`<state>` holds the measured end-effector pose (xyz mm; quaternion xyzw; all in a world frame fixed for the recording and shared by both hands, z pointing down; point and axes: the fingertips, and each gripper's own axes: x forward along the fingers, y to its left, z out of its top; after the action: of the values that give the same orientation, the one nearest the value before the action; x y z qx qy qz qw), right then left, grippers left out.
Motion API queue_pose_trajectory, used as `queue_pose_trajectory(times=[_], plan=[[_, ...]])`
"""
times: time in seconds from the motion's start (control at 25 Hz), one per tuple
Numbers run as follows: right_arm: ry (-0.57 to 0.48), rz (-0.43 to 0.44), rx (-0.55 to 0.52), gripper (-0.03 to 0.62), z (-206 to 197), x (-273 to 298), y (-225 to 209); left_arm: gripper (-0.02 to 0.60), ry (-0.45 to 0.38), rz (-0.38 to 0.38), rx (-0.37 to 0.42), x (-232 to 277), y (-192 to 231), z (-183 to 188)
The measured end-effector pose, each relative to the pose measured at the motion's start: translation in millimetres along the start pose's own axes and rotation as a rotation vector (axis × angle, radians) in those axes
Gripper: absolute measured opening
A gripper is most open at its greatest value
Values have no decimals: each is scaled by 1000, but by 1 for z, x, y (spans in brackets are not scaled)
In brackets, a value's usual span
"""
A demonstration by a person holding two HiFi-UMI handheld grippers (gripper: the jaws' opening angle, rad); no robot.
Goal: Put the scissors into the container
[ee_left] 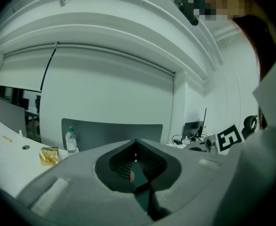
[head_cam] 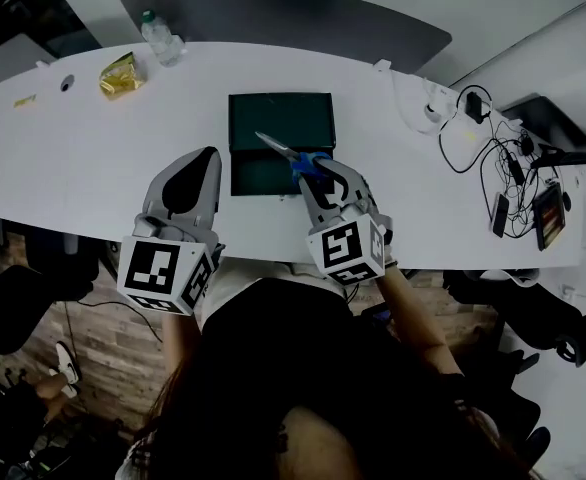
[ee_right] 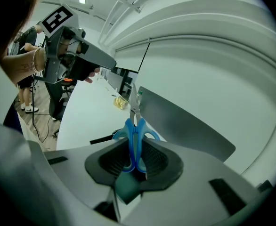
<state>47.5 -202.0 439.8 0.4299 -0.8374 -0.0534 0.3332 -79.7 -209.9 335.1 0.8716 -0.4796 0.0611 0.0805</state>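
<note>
Right claw (head_cam: 318, 175) (ee_right: 134, 155): clamped on the blue handles of the scissors (head_cam: 285, 152) (ee_right: 134, 133), pads pinching from both sides. Blades closed, sticking out past the tips and pointing toward the far left. Scissors over the near part of the dark green box (head_cam: 273, 113), blade tip above its middle; touching it or not, impossible to tell. Box lying on the long white table (head_cam: 73, 168), straight ahead between the two claws. Left claw (head_cam: 195, 168) (ee_left: 135, 160): tips pressed together, nothing between them, just beside the left edge of the box. Farther back on the left, a yellow packet (head_cam: 120, 76) (ee_left: 48, 156) and a clear bottle (head_cam: 160, 38) (ee_left: 70, 141). Tangle of cables (head_cam: 493, 158) at the right end.
</note>
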Motion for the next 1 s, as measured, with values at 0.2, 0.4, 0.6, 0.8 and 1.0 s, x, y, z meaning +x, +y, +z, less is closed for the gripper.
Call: queue_pose_trajectory(times=[0.2,0.4,0.6,0.8,1.0], plan=[[35,26,-30,91,-9,18,0,12,1,-11,1,14,12,3],[76,54,-71,91,-20,33,5,12,-6,-22,3,25,23,5],[110,83,-91,92,-32,47,8,12,0,-28,-20,33,30,2],[134,113,-114,91,-41,60,11,12,12,-28,-46,39,38,-6],[169,139,-148,91,-53,72,14,12,9,-29,-49,45,44,-7]])
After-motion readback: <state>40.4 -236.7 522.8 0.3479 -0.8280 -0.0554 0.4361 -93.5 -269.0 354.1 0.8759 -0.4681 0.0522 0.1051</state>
